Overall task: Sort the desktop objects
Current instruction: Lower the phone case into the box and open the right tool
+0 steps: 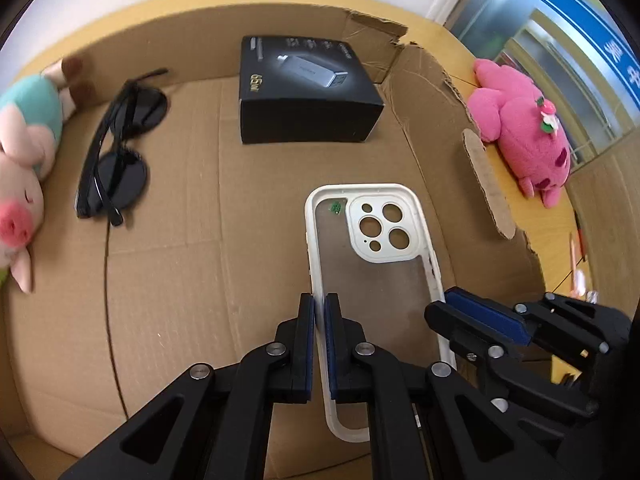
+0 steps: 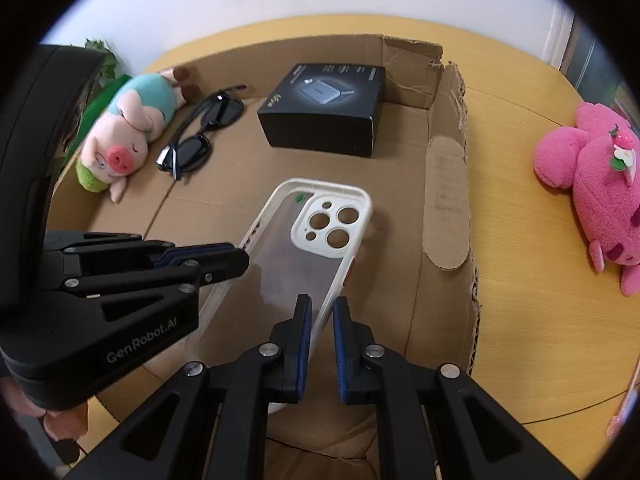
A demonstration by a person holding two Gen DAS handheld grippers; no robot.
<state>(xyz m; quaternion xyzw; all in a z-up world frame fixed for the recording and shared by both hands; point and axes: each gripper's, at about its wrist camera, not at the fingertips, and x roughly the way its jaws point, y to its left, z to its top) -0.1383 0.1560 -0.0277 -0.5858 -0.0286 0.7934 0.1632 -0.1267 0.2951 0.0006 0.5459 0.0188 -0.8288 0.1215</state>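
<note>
A white-rimmed clear phone case [image 1: 372, 264] [image 2: 304, 256] is held over the floor of an open cardboard box [image 1: 180, 280] [image 2: 404, 208]. My left gripper [image 1: 319, 312] is shut on its left rim. My right gripper [image 2: 322, 316] straddles its right rim with the pads narrowly apart, barely touching; it shows in the left wrist view [image 1: 480, 316] at the case's right edge. In the box lie black sunglasses [image 1: 116, 148] [image 2: 200, 132], a black charger box [image 1: 304, 92] [image 2: 328, 108] and a pig plush in teal [image 1: 24, 168] [image 2: 128, 128].
A pink plush [image 1: 524, 132] [image 2: 600, 184] lies on the yellow table [image 2: 532, 280] right of the box. The box's right wall [image 2: 448, 208] is torn and low. A green leafy thing [image 2: 100, 64] sits behind the pig plush. A window is at the far right.
</note>
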